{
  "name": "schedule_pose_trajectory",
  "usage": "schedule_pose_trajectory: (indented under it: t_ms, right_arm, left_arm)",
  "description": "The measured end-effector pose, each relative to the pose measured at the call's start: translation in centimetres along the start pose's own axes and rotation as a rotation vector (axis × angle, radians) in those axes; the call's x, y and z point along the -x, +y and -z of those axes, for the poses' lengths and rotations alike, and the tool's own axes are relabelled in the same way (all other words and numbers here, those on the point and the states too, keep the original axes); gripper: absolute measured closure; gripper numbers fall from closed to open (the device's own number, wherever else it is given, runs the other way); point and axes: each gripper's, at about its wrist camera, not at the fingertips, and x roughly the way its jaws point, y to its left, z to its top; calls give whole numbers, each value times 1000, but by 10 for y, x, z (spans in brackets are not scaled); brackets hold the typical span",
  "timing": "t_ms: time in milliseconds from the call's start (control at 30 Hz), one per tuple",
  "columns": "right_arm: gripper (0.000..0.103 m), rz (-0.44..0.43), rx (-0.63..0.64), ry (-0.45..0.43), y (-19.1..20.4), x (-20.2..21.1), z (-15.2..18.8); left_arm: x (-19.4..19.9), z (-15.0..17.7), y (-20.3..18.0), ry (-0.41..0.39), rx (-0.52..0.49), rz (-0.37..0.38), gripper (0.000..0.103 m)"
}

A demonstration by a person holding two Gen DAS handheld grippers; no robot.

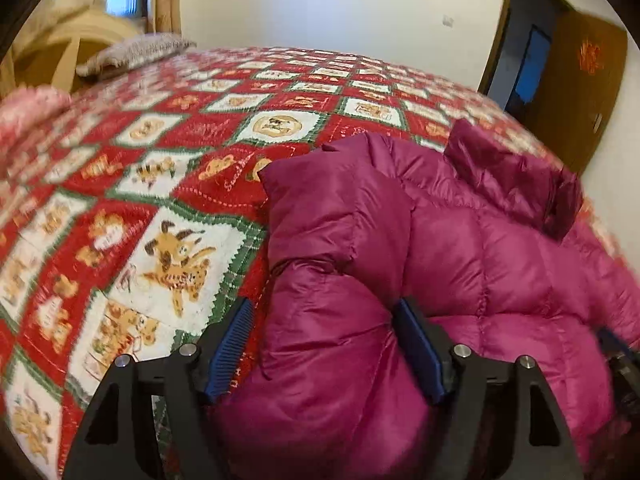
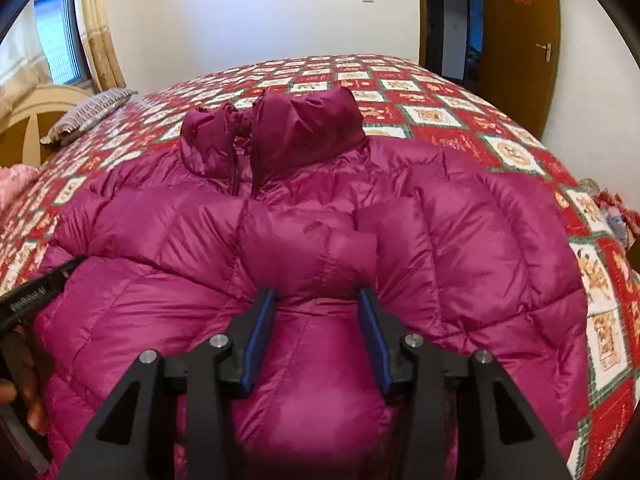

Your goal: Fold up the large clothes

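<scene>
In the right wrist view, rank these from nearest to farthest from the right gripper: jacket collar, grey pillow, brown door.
1. jacket collar, straight ahead on the magenta jacket held between the right gripper jaws.
2. grey pillow, far left by the headboard.
3. brown door, beyond the bed, at right.

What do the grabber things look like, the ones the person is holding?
Each hand-held gripper, left and right, has a black frame with triangle-shaped cutouts and round silver bolts. The two fingers carry flat blue ribbed pads. No cables show.
</scene>
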Motion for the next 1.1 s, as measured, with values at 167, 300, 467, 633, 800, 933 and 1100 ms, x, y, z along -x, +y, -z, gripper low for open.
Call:
schedule_pose_trajectory:
  t_ms: [167, 300, 467, 633, 800, 933, 1100]
  right_arm:
    - [43, 30, -17, 34, 0, 3, -4]
    - [41, 2, -125, 47, -12, 14, -30]
    - [20, -33, -288, 44, -21, 3, -98]
    - [20, 16, -367, 115, -12, -50, -157]
    - [24, 91, -340, 279, -2, -103, -164]
    - [80, 63, -331, 316, -14, -99, -144]
    - [84, 100, -350, 262, -37, -61, -108]
  left_arm:
    - [4, 3, -7, -24, -22, -150, 8]
    - [15, 6, 2, -60, 20, -168, 8]
    - [40, 10, 1, -192, 30, -186, 8]
    - [34, 9, 2, -160, 46, -233, 8]
    - [35, 10, 0, -178, 37, -228, 8]
    - [29, 9, -1, -152, 31, -241, 8]
    - [28, 9, 0, -144, 35, -251, 8]
